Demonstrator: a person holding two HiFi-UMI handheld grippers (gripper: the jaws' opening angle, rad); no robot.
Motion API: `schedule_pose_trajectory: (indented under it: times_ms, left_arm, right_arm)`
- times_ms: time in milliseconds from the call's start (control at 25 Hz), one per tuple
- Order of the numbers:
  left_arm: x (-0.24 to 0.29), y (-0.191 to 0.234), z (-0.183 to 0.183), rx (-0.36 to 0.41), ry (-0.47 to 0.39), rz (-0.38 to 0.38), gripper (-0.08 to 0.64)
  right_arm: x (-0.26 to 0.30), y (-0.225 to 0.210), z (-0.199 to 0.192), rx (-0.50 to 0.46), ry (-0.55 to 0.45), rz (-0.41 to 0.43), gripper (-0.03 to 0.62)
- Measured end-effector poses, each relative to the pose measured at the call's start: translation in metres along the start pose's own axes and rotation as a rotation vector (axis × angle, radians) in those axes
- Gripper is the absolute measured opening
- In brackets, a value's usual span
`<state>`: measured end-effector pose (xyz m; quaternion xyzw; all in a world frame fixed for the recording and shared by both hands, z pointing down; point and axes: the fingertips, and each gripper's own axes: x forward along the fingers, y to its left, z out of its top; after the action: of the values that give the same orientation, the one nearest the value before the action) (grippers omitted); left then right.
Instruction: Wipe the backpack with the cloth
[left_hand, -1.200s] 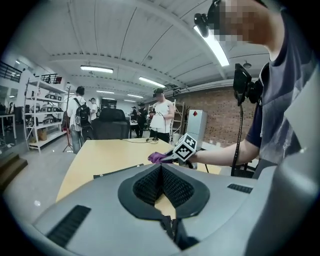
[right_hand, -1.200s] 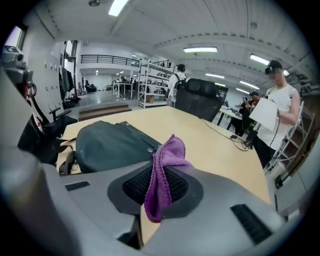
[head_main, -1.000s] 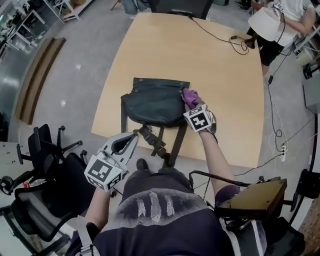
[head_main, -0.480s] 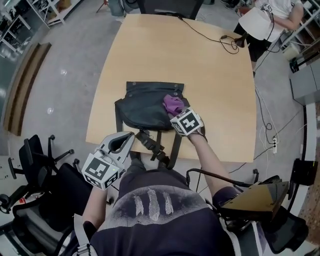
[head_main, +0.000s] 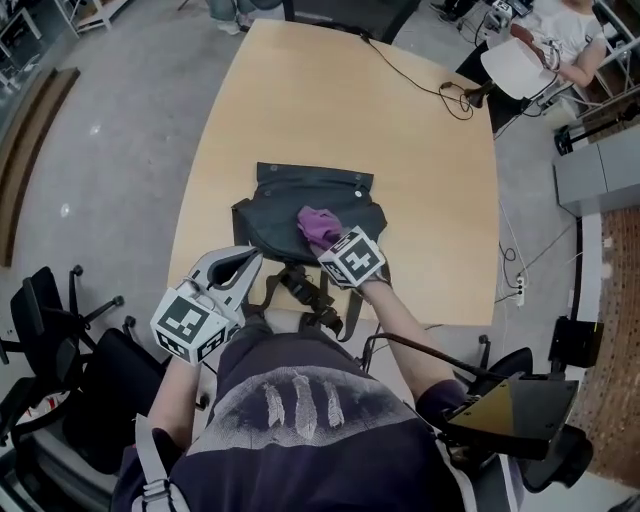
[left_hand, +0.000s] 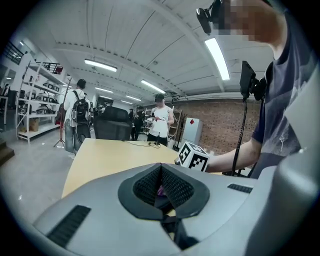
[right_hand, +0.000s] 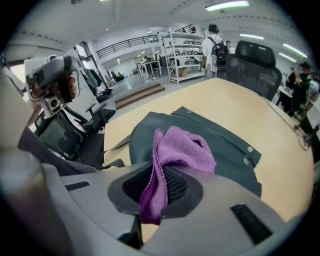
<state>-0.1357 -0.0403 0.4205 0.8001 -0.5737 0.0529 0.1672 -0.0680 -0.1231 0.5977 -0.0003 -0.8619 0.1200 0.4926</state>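
The dark grey-green fabric backpack (head_main: 280, 210) lies flat on the light wooden table (head_main: 420, 150), near the edge closest to the person. Its webbing straps (head_main: 300, 290) hang over that edge. The purple microfibre cloth (right_hand: 182, 147) rests on the upper face of the backpack, about at its middle. The right gripper (right_hand: 162, 186) has its jaws closed on one fold of this cloth, and the rest of the cloth bunches in front of the jaws and touches the backpack. The left gripper (head_main: 245, 268) is off the backpack, just beside its near left corner. Its jaws are pressed together with nothing between them.

I judge that the wiping is under way. Only a narrow fold is pinched, so a hard stroke may pull the cloth out of the jaws. Nothing holds the backpack down, so the rubbing cloth may drag it over the table or toward the near edge, where the hanging straps add their weight. The cloth may also catch on the small metal snaps (right_hand: 245, 161) along the far side of the backpack.

The backpack is the only container here. Its flap is closed, so what is inside cannot be seen. It lies quite flat, so I guess it holds little.
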Motion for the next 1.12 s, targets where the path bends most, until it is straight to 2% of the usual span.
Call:
schedule_pose_trajectory:
  times_ms: [120, 240, 400, 520, 640, 720, 760, 840, 920, 1040, 1120]
  left_arm:
    - [-0.005, 0.013, -0.004, -0.005, -0.003, -0.006, 0.006]
    - [-0.01, 0.025, -0.006, -0.011, -0.003, -0.007, 0.006]
    - [-0.019, 0.042, -0.007, -0.024, -0.005, -0.003, 0.006]
    - [-0.024, 0.055, -0.005, -0.028, -0.01, -0.009, 0.006]
    - [-0.029, 0.068, 0.0, -0.025, -0.021, -0.018, 0.006]
    - [-0.035, 0.08, 0.002, -0.025, -0.024, -0.019, 0.006]
    - [-0.038, 0.086, 0.002, -0.027, -0.026, -0.02, 0.006]
    - [-0.044, 0.095, -0.002, -0.03, -0.024, -0.025, 0.006]
    - [-0.048, 0.103, -0.007, -0.031, -0.011, -0.03, 0.006]
    - [-0.052, 0.112, -0.01, -0.034, 0.004, -0.023, 0.006]
    - [-0.052, 0.114, -0.009, -0.041, 0.0, -0.015, 0.006]
  right_arm:
    - [0.017, 0.027, 0.015, -0.025, 0.008, 0.058, 0.029]
    - [0.032, 0.045, 0.024, -0.068, 0.025, 0.076, 0.029]
    - [0.043, 0.067, 0.04, -0.052, 0.018, 0.149, 0.029]
    - [0.047, 0.094, 0.061, 0.021, -0.04, 0.3, 0.029]
    - [0.042, 0.113, 0.095, 0.165, -0.163, 0.464, 0.029]
    - [0.038, 0.114, 0.123, 0.272, -0.25, 0.532, 0.029]
    - [0.038, 0.11, 0.135, 0.306, -0.279, 0.535, 0.029]
    - [0.048, 0.094, 0.151, 0.325, -0.298, 0.464, 0.029]
    - [0.067, 0.07, 0.157, 0.286, -0.263, 0.318, 0.029]
    - [0.095, 0.039, 0.15, 0.097, -0.121, 0.059, 0.029]
    - [0.106, 0.029, 0.143, -0.019, -0.044, -0.039, 0.029]
